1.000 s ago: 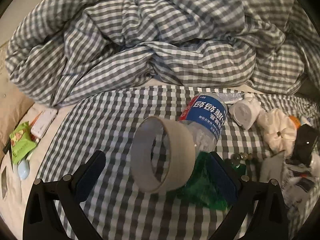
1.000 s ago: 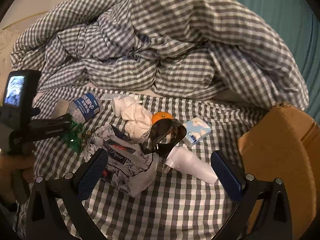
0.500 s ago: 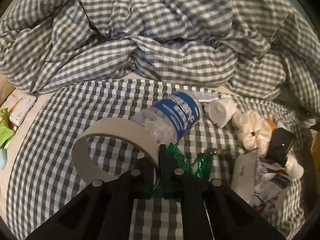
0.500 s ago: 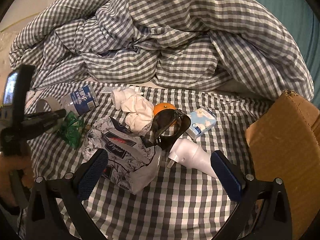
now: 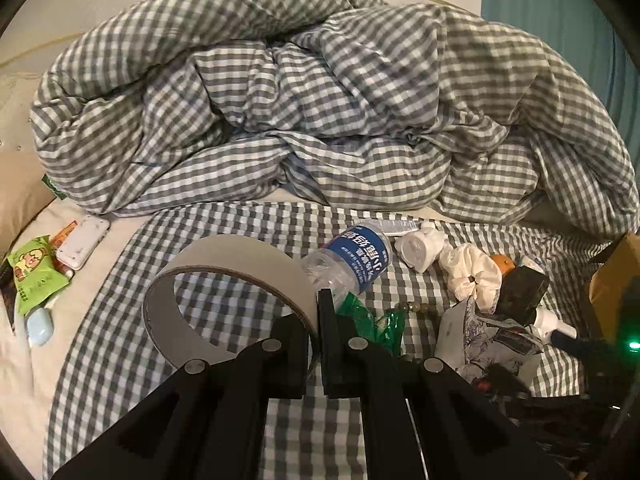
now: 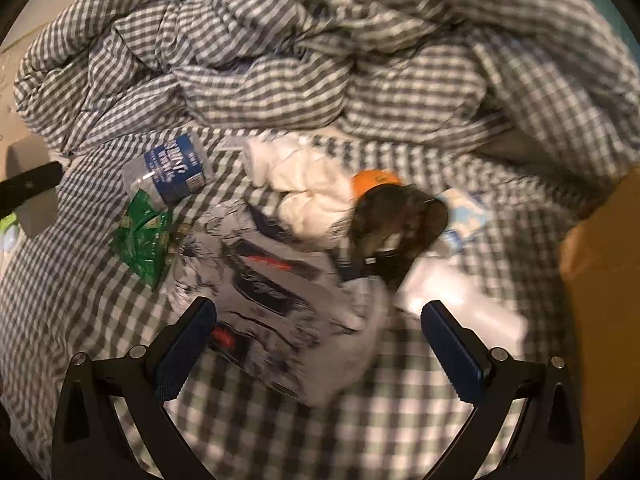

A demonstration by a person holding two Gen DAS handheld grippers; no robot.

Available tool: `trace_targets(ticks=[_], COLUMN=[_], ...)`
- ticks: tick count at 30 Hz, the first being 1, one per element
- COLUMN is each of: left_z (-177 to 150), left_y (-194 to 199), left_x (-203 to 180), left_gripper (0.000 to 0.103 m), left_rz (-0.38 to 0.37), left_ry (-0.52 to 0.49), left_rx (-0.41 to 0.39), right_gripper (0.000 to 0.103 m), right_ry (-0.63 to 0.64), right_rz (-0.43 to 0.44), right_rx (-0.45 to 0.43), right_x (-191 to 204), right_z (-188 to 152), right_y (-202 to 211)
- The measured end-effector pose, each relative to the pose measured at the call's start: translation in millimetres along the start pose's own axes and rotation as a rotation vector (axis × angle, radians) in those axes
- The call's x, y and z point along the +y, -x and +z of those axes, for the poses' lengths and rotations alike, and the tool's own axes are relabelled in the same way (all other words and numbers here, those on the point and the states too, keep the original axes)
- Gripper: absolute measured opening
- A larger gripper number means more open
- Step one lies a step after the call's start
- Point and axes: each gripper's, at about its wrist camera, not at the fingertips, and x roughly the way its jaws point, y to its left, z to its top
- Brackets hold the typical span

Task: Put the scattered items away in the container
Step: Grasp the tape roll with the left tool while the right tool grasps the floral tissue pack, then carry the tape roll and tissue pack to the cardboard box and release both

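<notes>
- Beige tape roll, a wide ring with a brown cut edge, is pinched by its wall in the left gripper; the black jaws are clamped together on that wall, and the ring stands out to the left of them above the checked sheet.
- Just beyond the jaws lies a clear plastic bottle on its side, with a blue label bearing white Chinese characters too small to read with certainty.
- Touching the bottle's near end is a crumpled green wrapper, with a string of beads beside it.
- Right gripper has its jaws spread wide with nothing between the blue pads; it hangs over a white floral tissue pack whose dark panels carry red and white lettering, blurred past reading.
- Past the pack sit a white scrunchie, an orange object, a dark glossy item and a small light-blue printed packet.
- Cardboard box, the container, stands at the right edge of the right wrist view, near the white plastic piece.
- Off the sheet on the left lies a lime-green snack packet with a cartoon figure, its print unreadable.
- Gingham duvet is heaped behind everything.
</notes>
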Motion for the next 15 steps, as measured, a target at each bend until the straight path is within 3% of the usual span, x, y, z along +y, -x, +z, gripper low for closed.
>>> trace_targets(ticks=[2, 5, 10, 12, 15], left_z=[-1, -2, -4, -4, -2], left_y=[3, 8, 15, 20, 32], left_x=[4, 11, 17, 16, 11], left_gripper=[0.004, 0.004, 0.004, 0.004, 0.004], left_rz=[0.009, 0.022, 0.026, 0.026, 0.025], left_ry=[0.005, 0.008, 0.022, 0.027, 0.020], left_rx=[-0.003, -0.005, -0.003, -0.006, -0.020], right_gripper=[0.097, 0.074, 0.015, 0.002, 0.002], right_ry=[0.014, 0.044, 0.041, 0.023, 0.006], right_rz=[0.000, -0.039, -0.012, 0.023, 0.036], right_rx=[0.019, 0.018, 0.015, 0.010, 0.018], right_x=[9, 20, 24, 21, 21], right_z=[-1, -2, 1, 2, 1], right_y=[-12, -20, -13, -7, 4])
